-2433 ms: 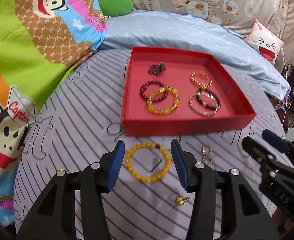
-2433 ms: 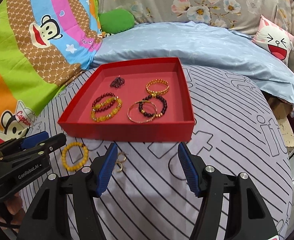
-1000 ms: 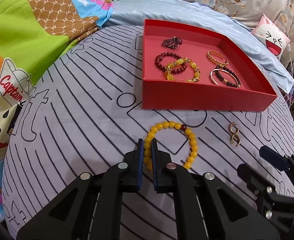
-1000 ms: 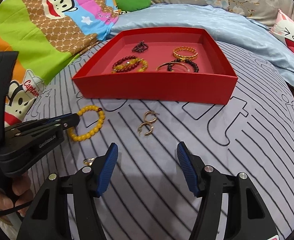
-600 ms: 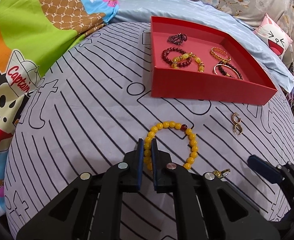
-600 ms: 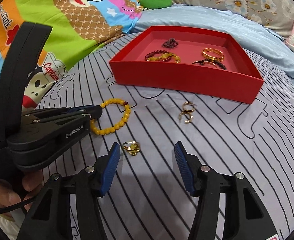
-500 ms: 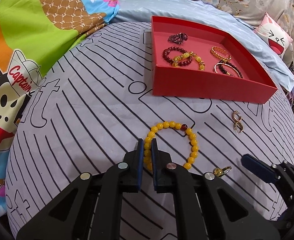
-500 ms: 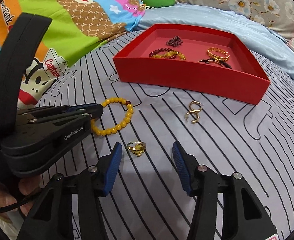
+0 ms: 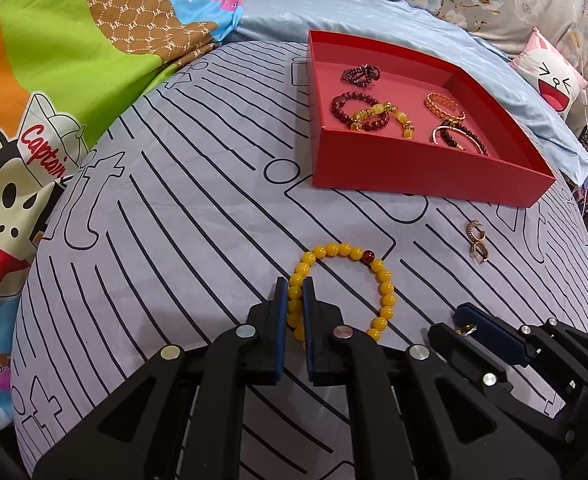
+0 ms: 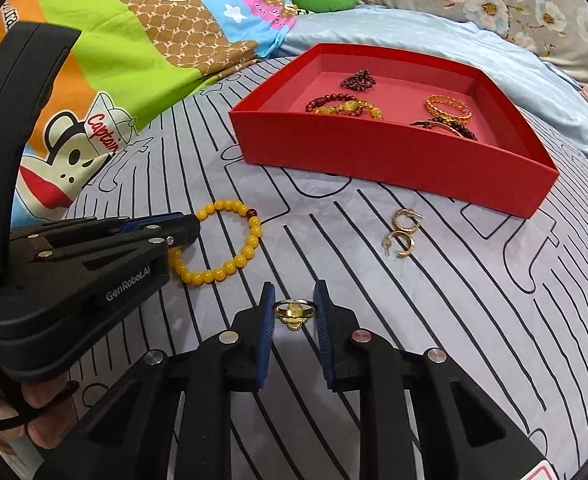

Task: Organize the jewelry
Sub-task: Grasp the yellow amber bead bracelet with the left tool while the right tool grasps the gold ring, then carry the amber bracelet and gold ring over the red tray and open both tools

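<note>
Yellow bead bracelet (image 9: 342,288) lies on our striped grey sheet (image 9: 174,208), near the red tray (image 9: 426,176); our left gripper (image 9: 294,300) has its jaws pinched tight on the bracelet's left arc. Our right gripper (image 10: 294,312) has just been closing, and the gold ring (image 10: 294,312) sits between its blue pads (image 10: 268,320), touching both as far as we can tell. A pair of gold hoop earrings (image 10: 402,236) rests apart, beside the tray. Several bracelets already lie inside the tray.
</note>
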`<state>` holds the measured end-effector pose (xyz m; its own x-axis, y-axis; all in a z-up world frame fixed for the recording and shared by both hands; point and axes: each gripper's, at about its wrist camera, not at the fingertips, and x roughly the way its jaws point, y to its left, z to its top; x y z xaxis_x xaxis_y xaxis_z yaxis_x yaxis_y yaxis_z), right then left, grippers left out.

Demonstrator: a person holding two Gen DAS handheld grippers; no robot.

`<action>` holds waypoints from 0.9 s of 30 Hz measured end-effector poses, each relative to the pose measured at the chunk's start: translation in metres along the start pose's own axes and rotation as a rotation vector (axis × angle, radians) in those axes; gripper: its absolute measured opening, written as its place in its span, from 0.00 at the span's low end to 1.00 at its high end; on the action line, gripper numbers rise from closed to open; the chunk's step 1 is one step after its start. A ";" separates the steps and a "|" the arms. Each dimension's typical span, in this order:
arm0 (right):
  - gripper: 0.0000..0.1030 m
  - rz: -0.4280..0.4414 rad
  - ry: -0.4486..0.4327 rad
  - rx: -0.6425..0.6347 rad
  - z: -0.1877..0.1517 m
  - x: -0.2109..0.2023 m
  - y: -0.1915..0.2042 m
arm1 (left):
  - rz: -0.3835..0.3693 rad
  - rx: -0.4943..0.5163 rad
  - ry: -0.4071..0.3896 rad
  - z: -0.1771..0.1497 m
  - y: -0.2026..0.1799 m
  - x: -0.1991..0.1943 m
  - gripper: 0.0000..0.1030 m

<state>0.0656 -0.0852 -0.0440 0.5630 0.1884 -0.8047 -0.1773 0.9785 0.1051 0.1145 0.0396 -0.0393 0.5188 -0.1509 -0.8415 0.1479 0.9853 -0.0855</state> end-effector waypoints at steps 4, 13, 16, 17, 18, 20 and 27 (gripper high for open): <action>0.18 -0.004 -0.019 0.021 0.003 -0.010 -0.009 | -0.013 0.005 -0.007 0.000 -0.005 -0.006 0.07; 0.18 -0.045 -0.080 0.074 0.018 -0.033 -0.040 | -0.059 0.041 -0.045 0.008 -0.027 -0.028 0.07; 0.18 -0.066 -0.105 0.091 0.027 -0.040 -0.054 | -0.079 0.070 -0.064 0.017 -0.038 -0.036 0.07; 0.18 -0.073 -0.113 0.097 0.031 -0.042 -0.059 | -0.084 0.083 -0.070 0.020 -0.042 -0.038 0.07; 0.18 -0.079 -0.122 0.102 0.036 -0.043 -0.064 | -0.090 0.095 -0.077 0.023 -0.047 -0.041 0.07; 0.18 -0.089 -0.140 0.111 0.043 -0.045 -0.072 | -0.101 0.121 -0.102 0.033 -0.057 -0.048 0.07; 0.18 -0.119 -0.192 0.133 0.080 -0.045 -0.098 | -0.135 0.157 -0.175 0.073 -0.080 -0.059 0.07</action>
<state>0.1225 -0.1825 0.0288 0.7184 0.0715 -0.6919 -0.0003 0.9947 0.1025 0.1334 -0.0357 0.0565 0.6207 -0.3054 -0.7221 0.3475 0.9328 -0.0959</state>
